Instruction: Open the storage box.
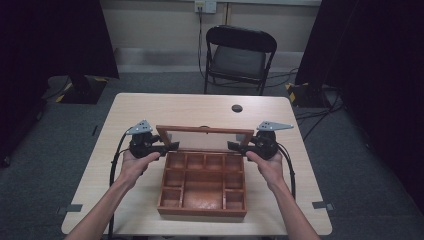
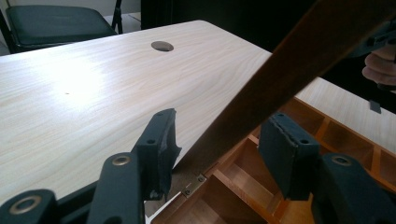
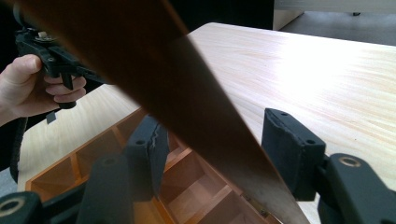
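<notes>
Hand-held grippers (image 1: 202, 146) w/ box lid (image 1: 205, 134) over light wood table (image 1: 150, 107); chair (image 1: 239, 56) behind.

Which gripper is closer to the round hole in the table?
Right. The right gripper sits just below the round hole, at the lid's right end; the left gripper is farther left.

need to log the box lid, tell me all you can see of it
The lid is a reddish-brown wooden frame around a pale panel, hinged with small metal hinges to the far edge of the compartment box. It stands raised and tilted. Each side rail sits between the jaws of the left gripper and right gripper.
</notes>
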`<state>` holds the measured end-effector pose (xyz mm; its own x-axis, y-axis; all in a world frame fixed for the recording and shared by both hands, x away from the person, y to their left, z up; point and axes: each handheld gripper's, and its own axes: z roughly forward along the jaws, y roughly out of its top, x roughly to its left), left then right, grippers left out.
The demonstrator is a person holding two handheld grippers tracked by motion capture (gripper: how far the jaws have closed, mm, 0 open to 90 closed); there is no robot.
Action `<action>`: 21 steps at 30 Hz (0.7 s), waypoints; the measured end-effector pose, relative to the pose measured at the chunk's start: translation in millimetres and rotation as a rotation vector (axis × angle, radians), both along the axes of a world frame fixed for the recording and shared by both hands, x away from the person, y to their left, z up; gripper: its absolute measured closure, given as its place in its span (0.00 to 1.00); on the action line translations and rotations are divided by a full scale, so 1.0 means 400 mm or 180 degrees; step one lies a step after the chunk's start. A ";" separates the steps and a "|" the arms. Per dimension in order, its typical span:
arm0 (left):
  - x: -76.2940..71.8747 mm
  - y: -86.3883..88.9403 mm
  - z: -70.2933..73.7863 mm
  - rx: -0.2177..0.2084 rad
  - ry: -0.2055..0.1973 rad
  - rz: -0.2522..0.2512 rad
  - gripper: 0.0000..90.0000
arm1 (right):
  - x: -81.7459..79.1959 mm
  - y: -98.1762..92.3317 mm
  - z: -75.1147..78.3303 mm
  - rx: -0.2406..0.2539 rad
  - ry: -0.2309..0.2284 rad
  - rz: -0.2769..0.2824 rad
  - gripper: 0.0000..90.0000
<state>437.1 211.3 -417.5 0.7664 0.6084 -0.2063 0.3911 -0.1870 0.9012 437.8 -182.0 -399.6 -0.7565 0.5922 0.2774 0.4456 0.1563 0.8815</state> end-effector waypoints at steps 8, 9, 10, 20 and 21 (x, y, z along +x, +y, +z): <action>0.015 -0.007 -0.013 -0.0007 0.0025 -0.0008 0.50 | 0.006 -0.007 -0.015 -0.0063 0.0023 -0.0063 0.48; 0.016 -0.006 -0.013 0.0006 0.0028 -0.0005 0.50 | 0.008 -0.010 -0.018 -0.0069 0.0018 -0.0074 0.49; 0.018 -0.006 -0.013 -0.0001 0.0029 -0.0004 0.50 | 0.008 -0.012 -0.019 -0.0066 0.0036 -0.0088 0.49; 0.028 -0.006 -0.012 0.0030 0.0023 0.0024 0.53 | 0.028 -0.013 -0.044 -0.0079 0.0097 -0.0129 0.50; 0.030 -0.005 -0.013 0.0015 0.0025 0.0017 0.53 | 0.030 -0.012 -0.047 -0.0083 0.0106 -0.0129 0.51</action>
